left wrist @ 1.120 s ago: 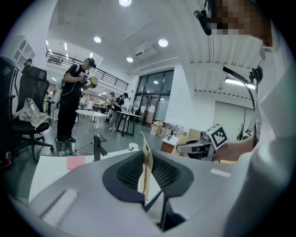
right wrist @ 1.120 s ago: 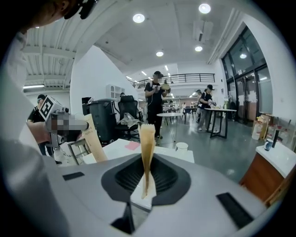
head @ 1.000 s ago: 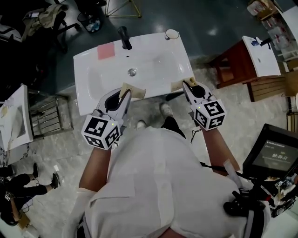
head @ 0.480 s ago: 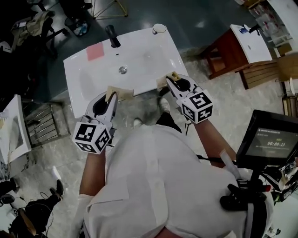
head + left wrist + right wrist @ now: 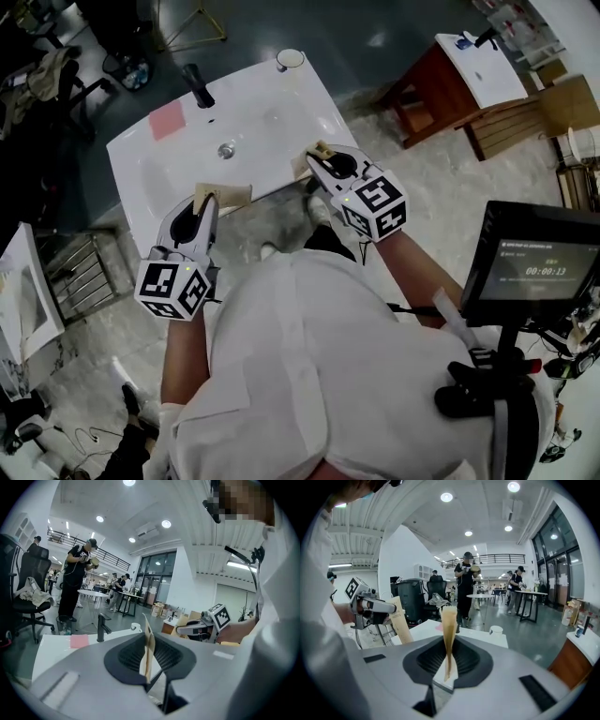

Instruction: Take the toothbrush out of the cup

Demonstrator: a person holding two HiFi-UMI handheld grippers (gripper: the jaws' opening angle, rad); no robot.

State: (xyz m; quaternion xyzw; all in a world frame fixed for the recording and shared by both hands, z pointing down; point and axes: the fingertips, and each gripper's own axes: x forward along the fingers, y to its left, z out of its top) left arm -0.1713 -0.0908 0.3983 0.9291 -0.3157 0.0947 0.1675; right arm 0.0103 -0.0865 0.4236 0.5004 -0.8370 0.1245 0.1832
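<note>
Overhead, a person in a white shirt [image 5: 309,375] stands at a white washbasin [image 5: 281,103] that fills the upper middle of the frame, holding a gripper in each hand.

At the basin's lower left, the left gripper [image 5: 211,194] hangs over the near rim. Its tan pads are drawn together and nothing is between them; the left gripper view shows the same closed pair end-on.

On the basin's upper left lies a pink patch [image 5: 169,120]. Just right of it stands a black tap [image 5: 197,86], with the drain [image 5: 225,150] in the bowl below.

The cup [image 5: 290,59] sits at the top right corner of the basin, on the far rim, well apart from both grippers. It is too small in every view to tell whether the toothbrush stands in it.

At the basin's lower right, the right gripper [image 5: 319,152] is over the near rim. The right gripper view shows its tan pads closed on each other and holding nothing.

Further right, in the upper right of the frame, a dark wooden stand [image 5: 422,89] carries a second basin [image 5: 487,70]. A dark screen [image 5: 534,267] fills the right edge beside the person's right arm.
</note>
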